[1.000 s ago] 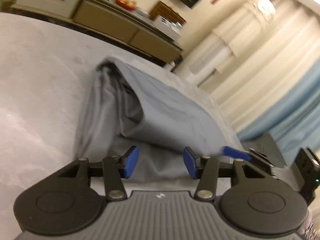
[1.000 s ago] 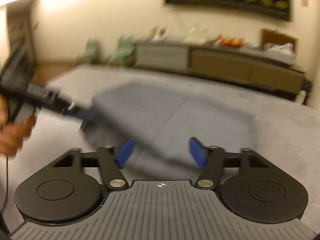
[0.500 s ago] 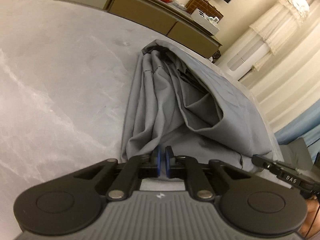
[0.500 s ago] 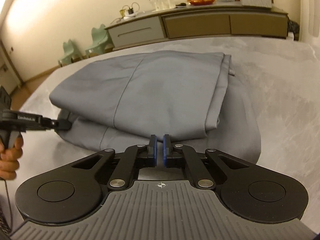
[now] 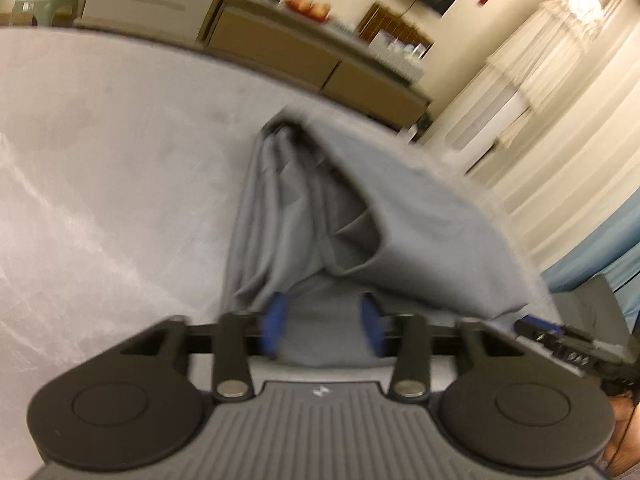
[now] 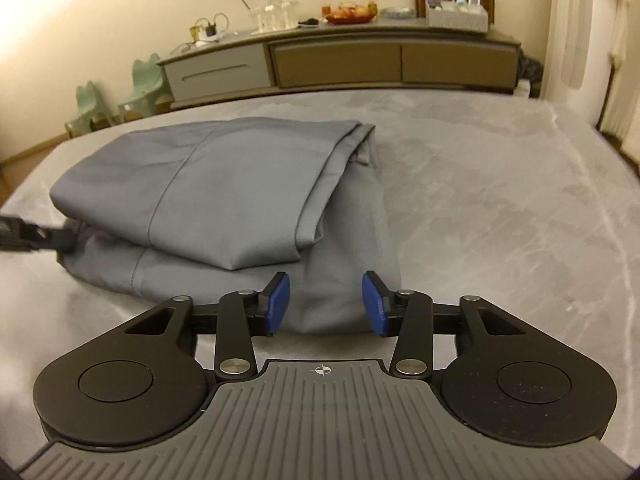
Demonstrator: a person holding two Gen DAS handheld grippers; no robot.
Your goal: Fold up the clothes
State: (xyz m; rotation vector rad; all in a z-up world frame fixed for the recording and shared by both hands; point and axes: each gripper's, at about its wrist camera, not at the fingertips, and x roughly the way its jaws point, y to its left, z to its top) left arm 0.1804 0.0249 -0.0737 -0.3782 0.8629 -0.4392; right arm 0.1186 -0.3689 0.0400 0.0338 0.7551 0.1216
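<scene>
A grey garment (image 6: 224,196) lies folded over on a grey table (image 6: 500,184), its upper layer doubled back over the lower one. In the left wrist view the garment (image 5: 320,216) shows from its open side, with bunched folds. My left gripper (image 5: 322,326) is open, its blue pads either side of the garment's near edge. My right gripper (image 6: 326,302) is open at the garment's near corner, cloth lying between the pads. The left gripper also shows in the right wrist view (image 6: 60,238), at the garment's left edge. The right gripper's tip shows in the left wrist view (image 5: 536,326).
A long sideboard (image 6: 340,64) with drawers, a fruit bowl and boxes stands behind the table. Two green child chairs (image 6: 120,100) stand at far left. White curtains (image 5: 560,120) hang on the right. The table edge curves close at left (image 6: 24,196).
Both grippers were shut on the garment's near edge half a second ago and have now opened. The cloth has dropped flat. The left view is blurred by motion.
</scene>
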